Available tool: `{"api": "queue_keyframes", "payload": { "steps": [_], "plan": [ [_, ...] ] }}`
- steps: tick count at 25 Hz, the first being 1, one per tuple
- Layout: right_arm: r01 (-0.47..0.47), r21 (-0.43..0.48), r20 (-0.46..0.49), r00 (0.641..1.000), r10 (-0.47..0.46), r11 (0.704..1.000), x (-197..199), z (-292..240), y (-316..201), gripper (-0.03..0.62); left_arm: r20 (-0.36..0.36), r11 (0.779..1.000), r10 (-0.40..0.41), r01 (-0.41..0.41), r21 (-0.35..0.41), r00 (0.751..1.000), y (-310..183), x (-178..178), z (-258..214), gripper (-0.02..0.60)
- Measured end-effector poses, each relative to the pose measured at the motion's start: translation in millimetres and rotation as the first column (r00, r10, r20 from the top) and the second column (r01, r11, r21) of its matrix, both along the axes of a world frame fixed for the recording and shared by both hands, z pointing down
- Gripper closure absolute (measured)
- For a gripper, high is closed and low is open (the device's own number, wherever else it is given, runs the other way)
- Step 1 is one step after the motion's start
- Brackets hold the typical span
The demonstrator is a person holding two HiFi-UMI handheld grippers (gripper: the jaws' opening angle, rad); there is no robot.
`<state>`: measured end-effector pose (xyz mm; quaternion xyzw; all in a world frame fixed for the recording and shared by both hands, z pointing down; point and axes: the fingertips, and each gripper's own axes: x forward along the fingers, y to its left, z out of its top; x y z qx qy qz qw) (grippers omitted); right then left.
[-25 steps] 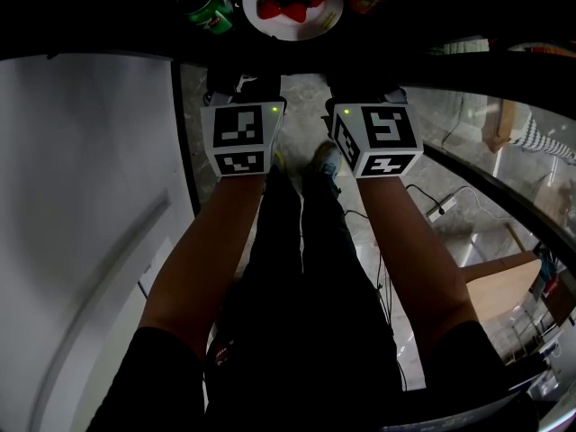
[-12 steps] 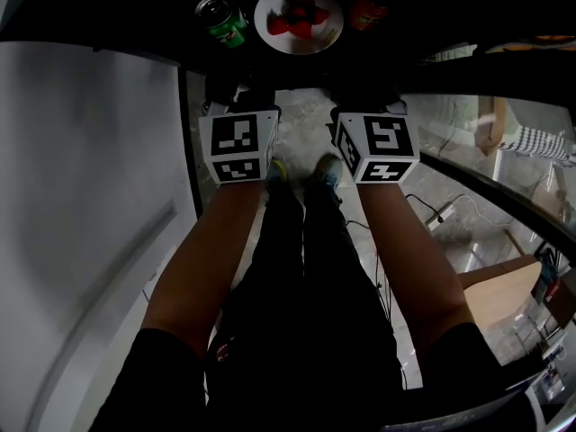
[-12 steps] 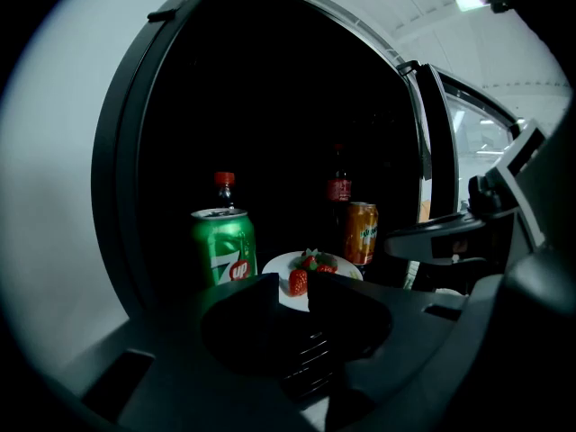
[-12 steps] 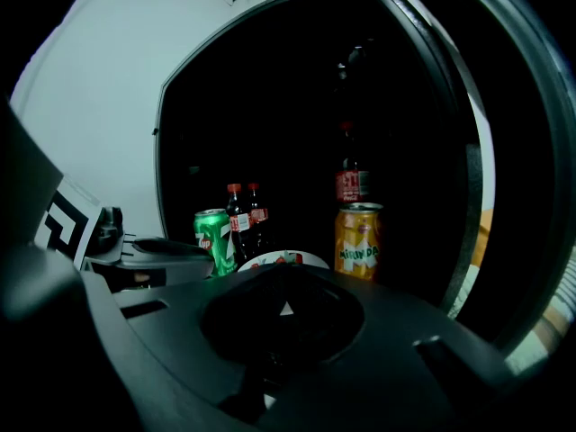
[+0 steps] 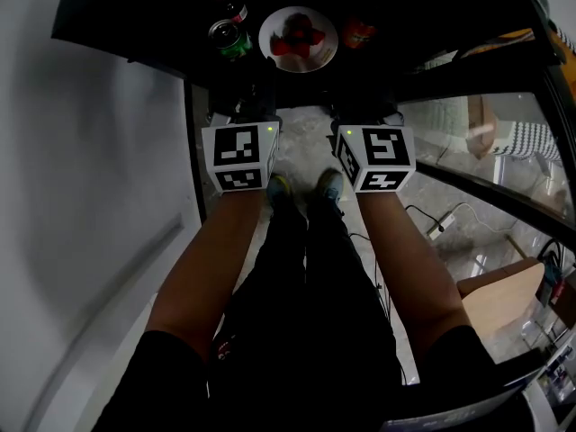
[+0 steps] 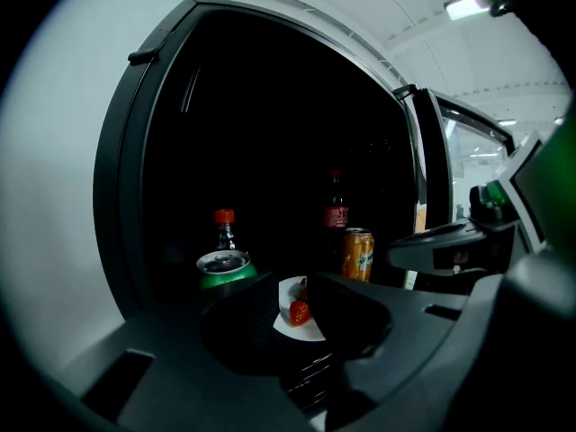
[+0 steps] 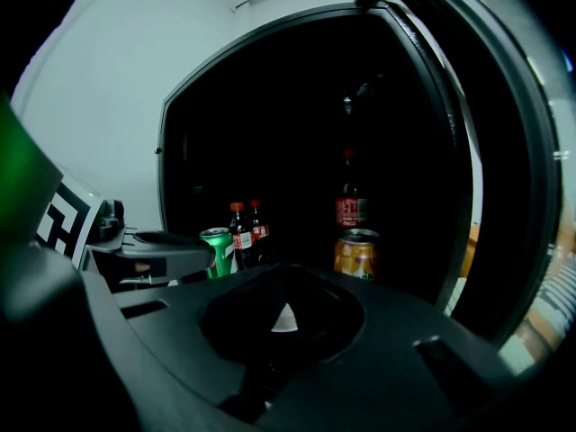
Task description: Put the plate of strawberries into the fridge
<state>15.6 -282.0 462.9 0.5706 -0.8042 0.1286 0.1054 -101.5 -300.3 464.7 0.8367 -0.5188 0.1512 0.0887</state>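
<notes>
A white plate (image 5: 298, 39) with red strawberries (image 5: 300, 36) rests on a dark shelf inside the fridge, between drink cans. Both grippers hang in front of the shelf, apart from the plate. My left gripper (image 5: 243, 108) has its jaws a little apart; through the gap (image 6: 299, 288) I see the plate (image 6: 290, 324) and a strawberry (image 6: 300, 311). The right gripper (image 5: 364, 111) has its jaws closed at the tips (image 7: 283, 282), empty, with only a white sliver of plate (image 7: 283, 320) showing behind them.
A green can (image 5: 229, 39) and cola bottles (image 6: 224, 232) stand left of the plate. An orange can (image 5: 358, 32) and a tall bottle (image 7: 348, 207) stand to its right. A white wall or door (image 5: 90, 196) rises at left and a glass door (image 5: 486, 151) at right. The person's legs are below.
The plate and cans now look smaller and farther from both grippers in the head view. More of the dark fridge interior shows above the cubes.
</notes>
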Motion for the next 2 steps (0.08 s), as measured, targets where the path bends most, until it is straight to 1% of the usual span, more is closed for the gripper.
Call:
{"api": "queue_keyframes", "payload": {
  "steps": [2],
  "plan": [
    [-0.001, 0.000, 0.002, 1.000, 0.001, 1.000, 1.6, -0.1, 1.3, 0.588, -0.002, 1.000, 0.003, -0.003, 0.007, 1.000, -0.3, 2.0, -2.6, 0.480]
  ]
}}
